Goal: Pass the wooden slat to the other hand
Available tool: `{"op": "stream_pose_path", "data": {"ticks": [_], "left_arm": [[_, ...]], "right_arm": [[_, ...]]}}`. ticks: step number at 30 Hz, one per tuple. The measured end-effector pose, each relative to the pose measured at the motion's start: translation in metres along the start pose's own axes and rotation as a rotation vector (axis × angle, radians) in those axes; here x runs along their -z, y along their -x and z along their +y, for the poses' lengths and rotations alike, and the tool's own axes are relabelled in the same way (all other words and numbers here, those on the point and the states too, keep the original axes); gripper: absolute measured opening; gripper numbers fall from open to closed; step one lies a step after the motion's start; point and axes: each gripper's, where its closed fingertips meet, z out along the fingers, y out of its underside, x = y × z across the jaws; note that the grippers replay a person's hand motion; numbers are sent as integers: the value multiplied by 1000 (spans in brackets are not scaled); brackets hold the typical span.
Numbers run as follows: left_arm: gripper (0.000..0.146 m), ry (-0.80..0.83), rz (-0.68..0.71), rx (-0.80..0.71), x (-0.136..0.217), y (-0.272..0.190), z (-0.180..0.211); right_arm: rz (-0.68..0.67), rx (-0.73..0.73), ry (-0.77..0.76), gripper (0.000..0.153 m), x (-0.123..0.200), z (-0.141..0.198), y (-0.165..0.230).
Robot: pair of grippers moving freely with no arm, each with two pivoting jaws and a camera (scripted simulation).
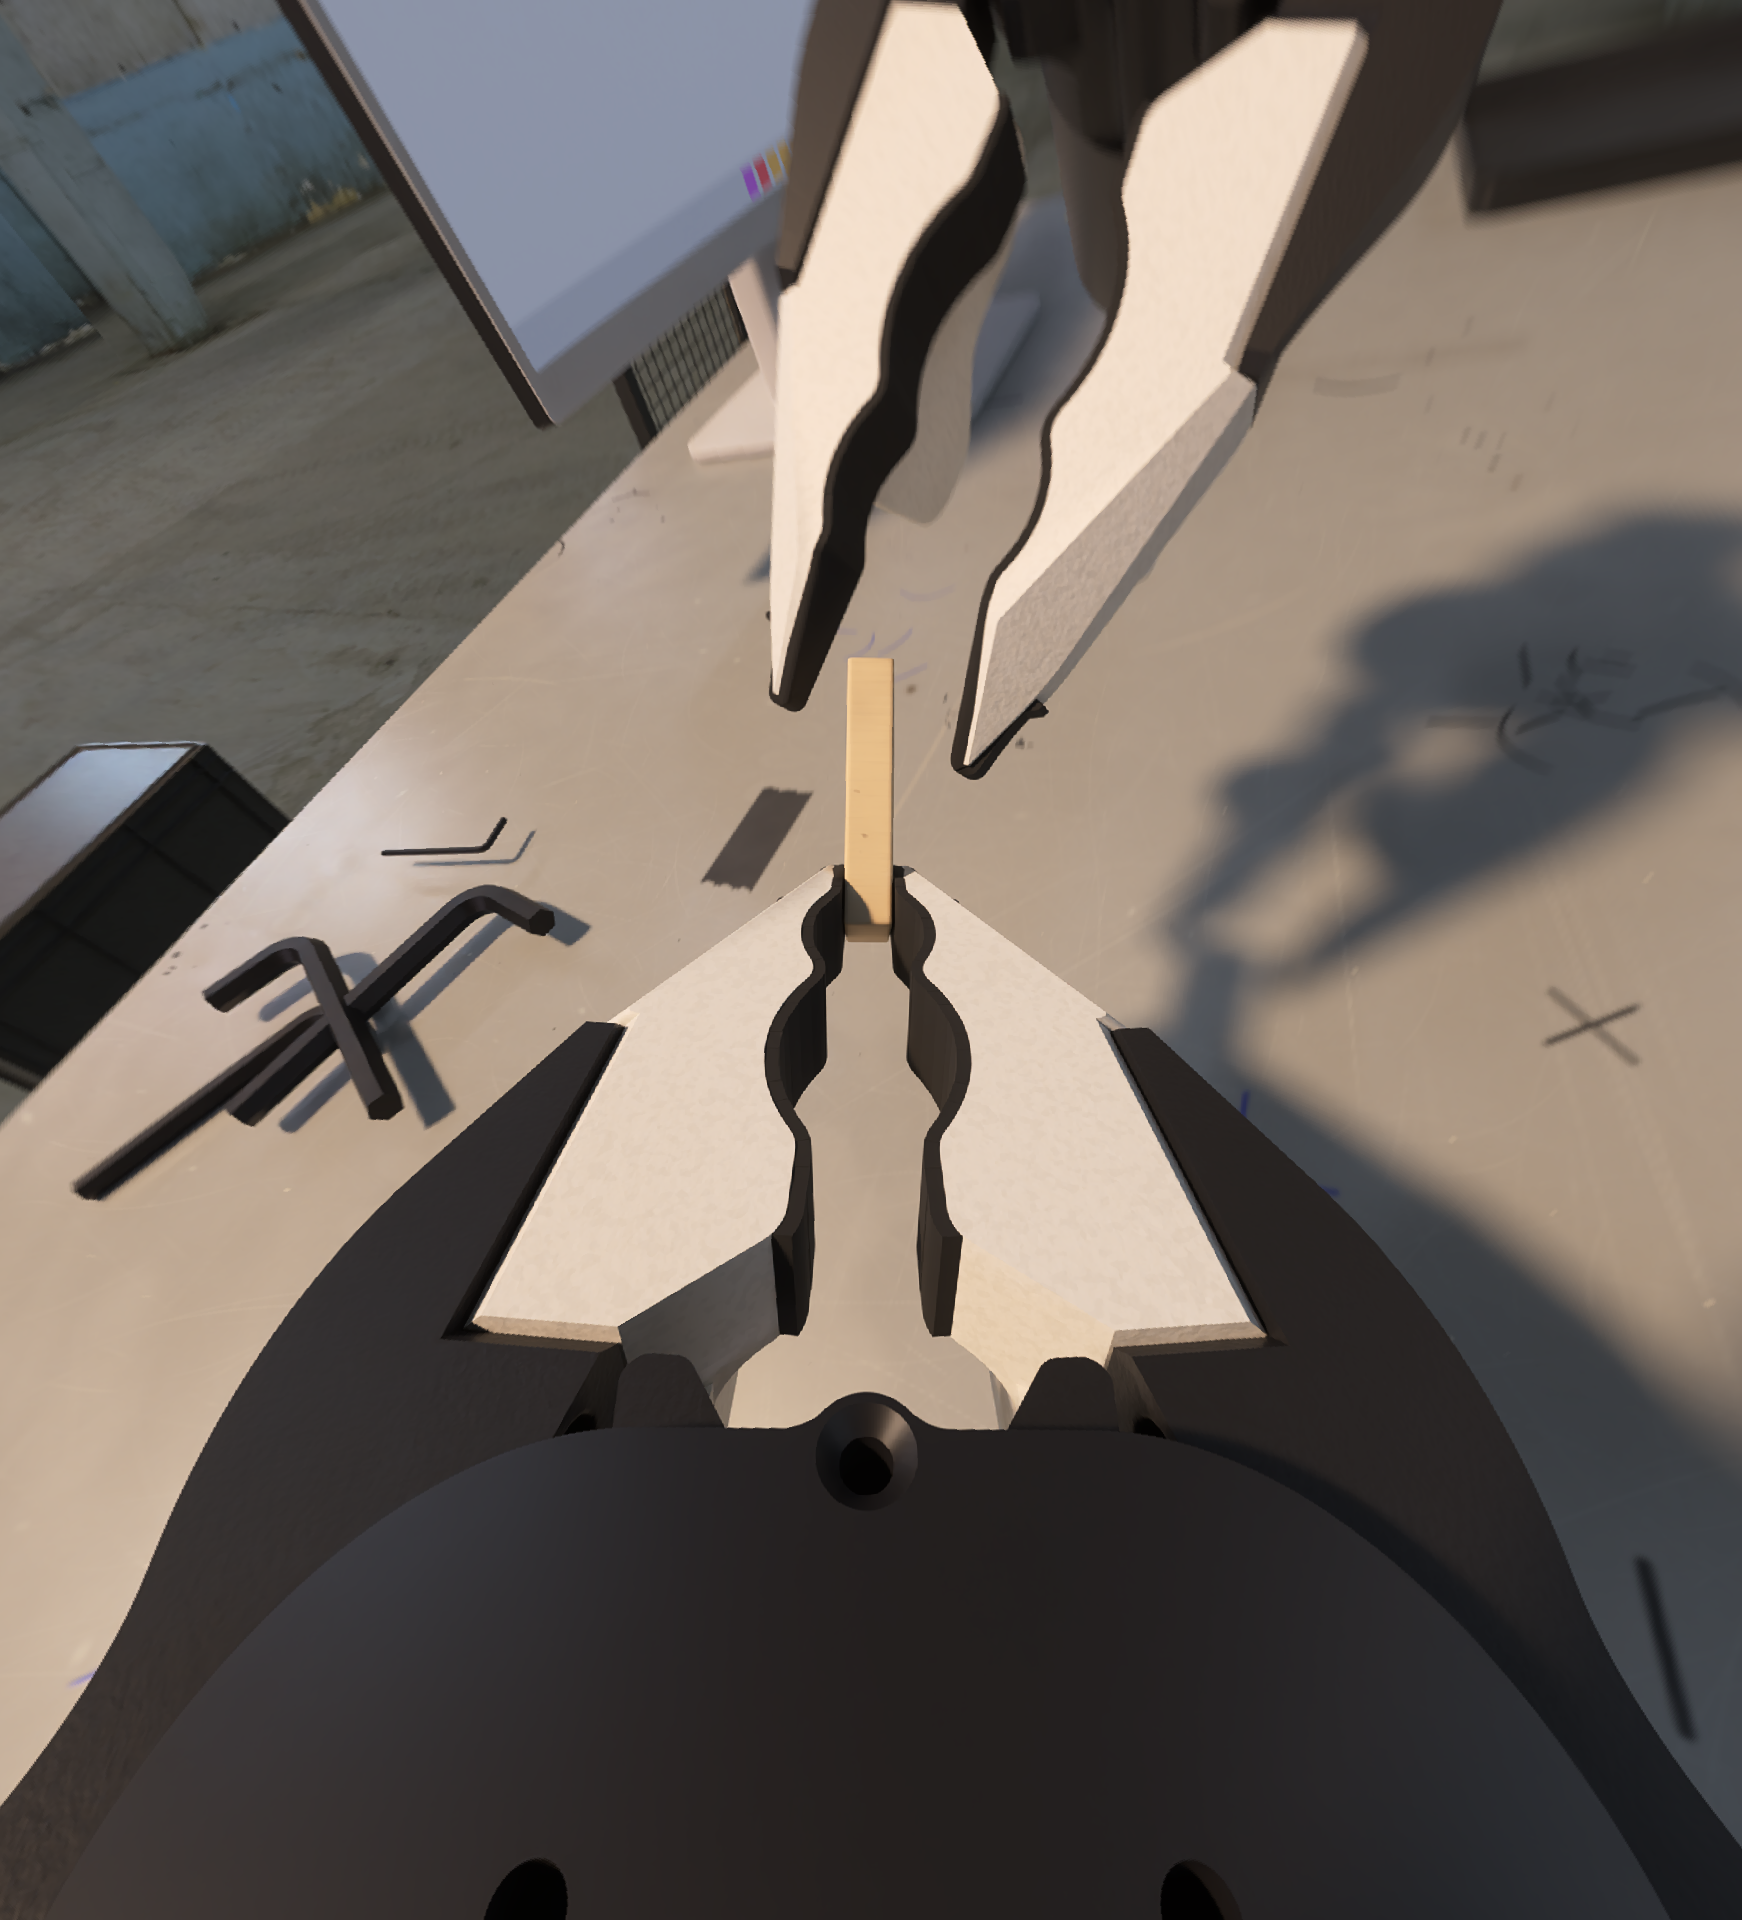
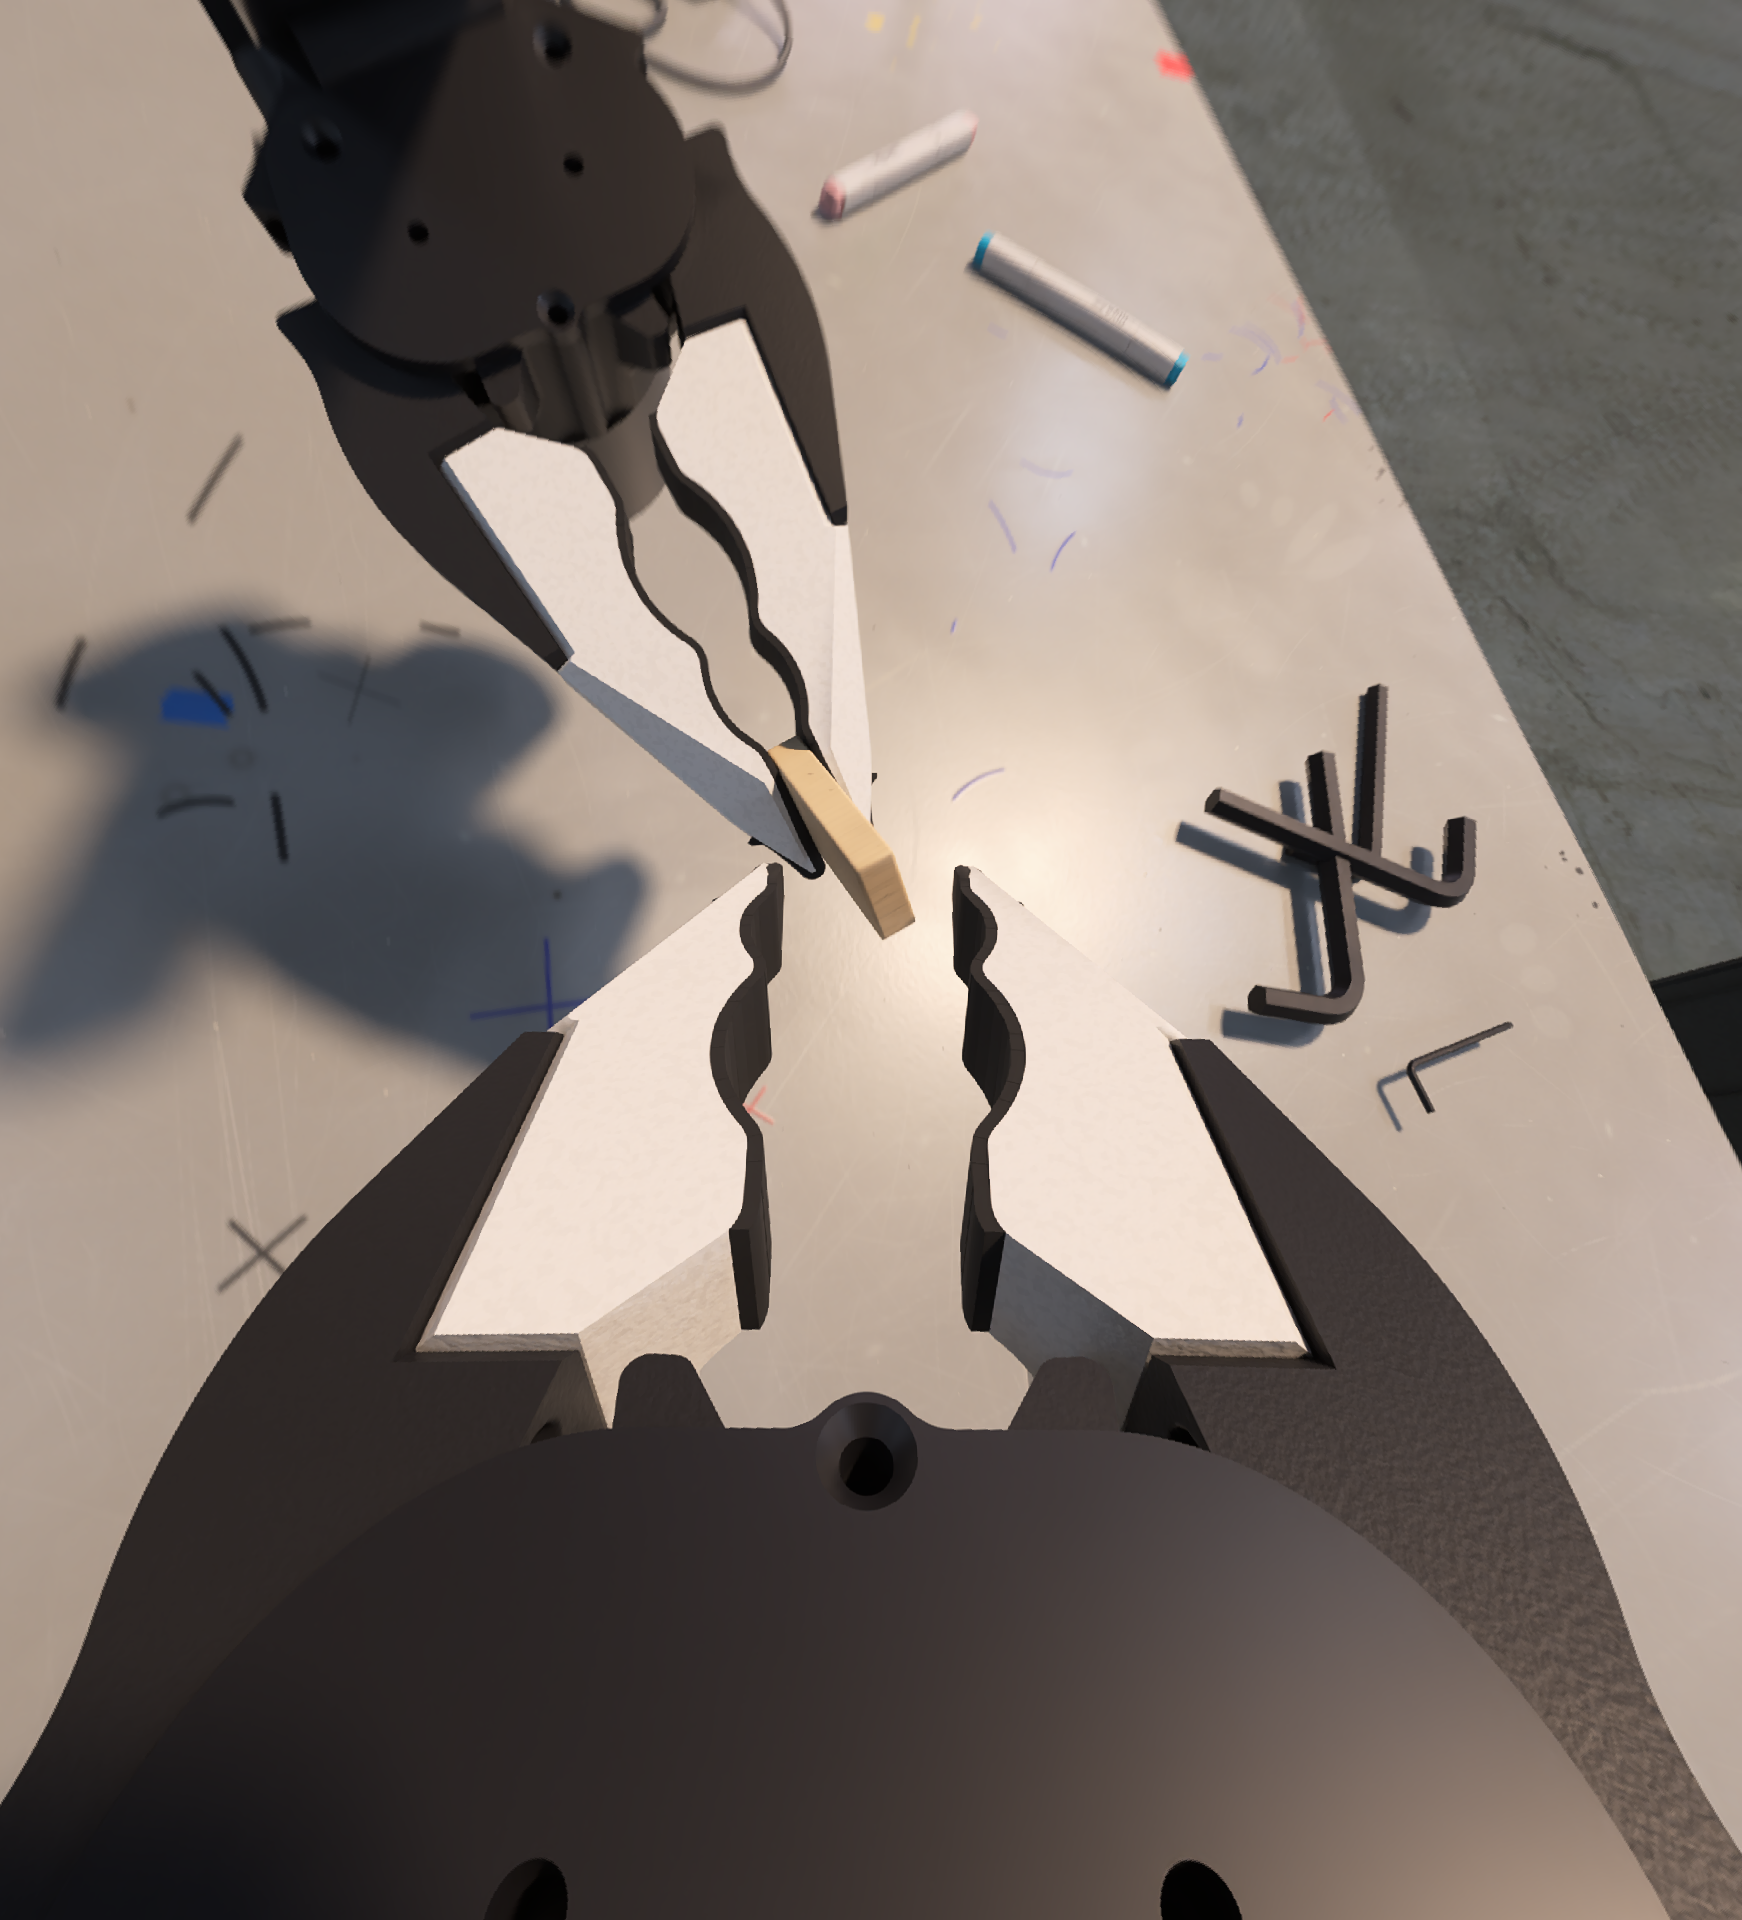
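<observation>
Left gripper (image 1: 869, 883) is clamping the wooden slat (image 1: 869, 805) right at its fingertips, jaws drawn in tight on the near end, and the slat is poking straight out toward twelve o'clock in the left wrist view. Right gripper (image 1: 877, 727) is coming in from twelve o'clock with its jaws spread wide, one white finger sitting on each side of the slat's far end, neither one touching the wood. In the right wrist view, the right gripper (image 2: 867, 883) is gaping, and the slat (image 2: 841, 857) is slanting in from eleven o'clock, its free end sitting just inside the gap between the tips, nearer the left-hand finger (image 2: 659, 1060). Below them, the table (image 2: 1106, 644) is carrying a heap of black hex keys (image 2: 1340, 883) out at three o'clock and two markers (image 2: 1080, 310) up at one o'clock.
</observation>
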Motion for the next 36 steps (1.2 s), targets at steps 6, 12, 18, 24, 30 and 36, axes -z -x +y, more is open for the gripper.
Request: {"op": "stream_pose_path", "data": {"ticks": [6, 12, 18, 24, 30, 36], "left_arm": [[7, -220, 103, 278, 20, 14, -22], [7, -541, 309, 550, 56, 28, -50], [7, -689, 429, 658, 72, 34, -57], [7, -726, 469, 648, 80, 32, -62], [7, -679, 503, 601, 72, 19, -63], [9, -654, 456, 571, 67, 20, -62]], "right_arm": [[5, -123, -156, 35, 6, -24, -12], [-40, -176, -280, 41, 3, -52, -12], [-103, -265, -388, 42, -3, -83, -9], [-163, -333, -459, 42, -5, -101, -4], [-248, -402, -495, 16, -8, -106, 3], [-201, -371, -472, 8, -7, -105, 3]]}}
